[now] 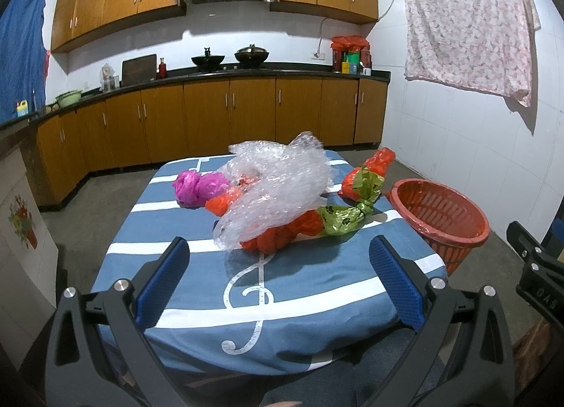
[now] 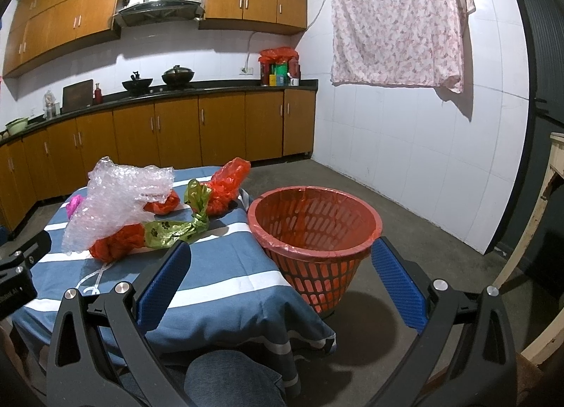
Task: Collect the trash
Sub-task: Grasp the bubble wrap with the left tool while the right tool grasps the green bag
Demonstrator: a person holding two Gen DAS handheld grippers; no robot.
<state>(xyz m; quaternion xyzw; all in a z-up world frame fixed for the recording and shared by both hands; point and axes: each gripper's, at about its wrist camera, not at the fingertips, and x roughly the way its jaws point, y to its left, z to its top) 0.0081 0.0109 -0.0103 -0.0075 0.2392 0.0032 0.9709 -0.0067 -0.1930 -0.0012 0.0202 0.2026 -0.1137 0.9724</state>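
A pile of trash lies on the blue striped table (image 1: 299,287): clear bubble wrap (image 1: 278,188) on top, a pink bag (image 1: 197,186) at the left, crumpled red bags (image 1: 278,236) and a green bag (image 1: 343,216) at the right. Another red bag (image 1: 373,169) lies farther back. A red basket (image 1: 440,213) with a red liner stands right of the table. My left gripper (image 1: 278,259) is open and empty, short of the pile. My right gripper (image 2: 282,259) is open and empty in front of the basket (image 2: 313,230), with the bubble wrap (image 2: 116,199) to its left.
Wooden kitchen cabinets (image 1: 229,114) and a dark counter with pots run along the back wall. A floral cloth (image 2: 398,19) hangs on the white right wall. A pale wooden frame (image 2: 543,230) stands at the far right. The floor (image 2: 405,230) is bare concrete.
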